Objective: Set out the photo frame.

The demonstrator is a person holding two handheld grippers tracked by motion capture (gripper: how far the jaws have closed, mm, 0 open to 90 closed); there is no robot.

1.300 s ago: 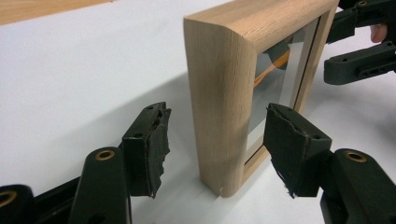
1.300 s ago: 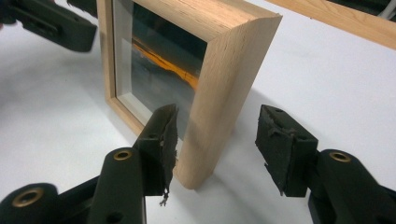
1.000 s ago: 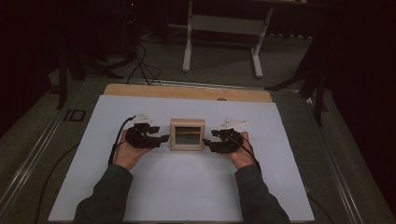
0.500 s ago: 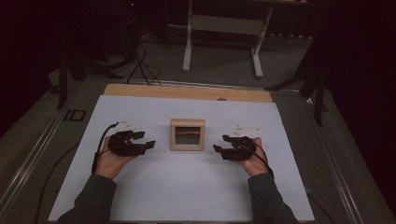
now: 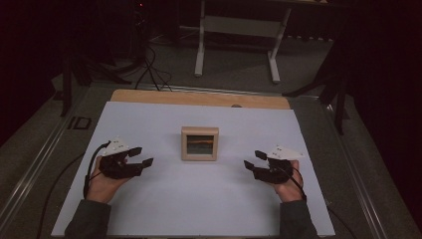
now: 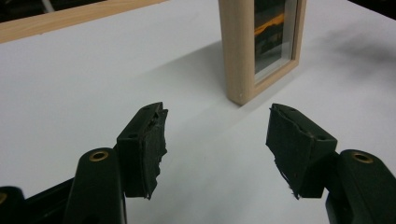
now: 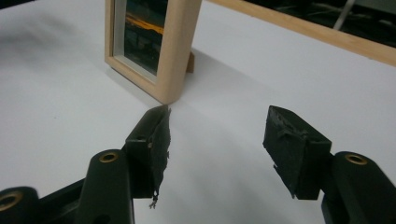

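Small square light-wood picture frame w/ glass front and dark sunset print (image 5: 199, 143) stands upright near centre of white table sheet (image 5: 199, 204), glass facing the near side, prop leg at back. Left gripper (image 5: 140, 156) sits well left of it, right gripper (image 5: 254, 159) well right; both off the frame, nothing between jaws. Left jaws stand wide apart, empty. Right jaws wide too, have just been opening, empty. Handling, judged: frame prob. light, stiff wood, rounded smooth edges so pads may slip; glass pane fragile, avoid pressing on it. Stands on narrow base + small prop, so a one-sided push likely tips it. Best hold: the two vertical side rails, one gripper per side, or pinch across the thickness of one rail, low down. Hard to see: in left gripper view the frame (image 6: 259, 46) is cut off at top, just its side rail and part of glass in shot; in right gripper view the frame (image 7: 177, 51) also cut at top, prop leg barely peeking behind. Print detail too dark to read. Room beyond the pale wooden far table edge (image 5: 199, 98) very dim; white stand legs (image 5: 236, 47) there, rest unclear.
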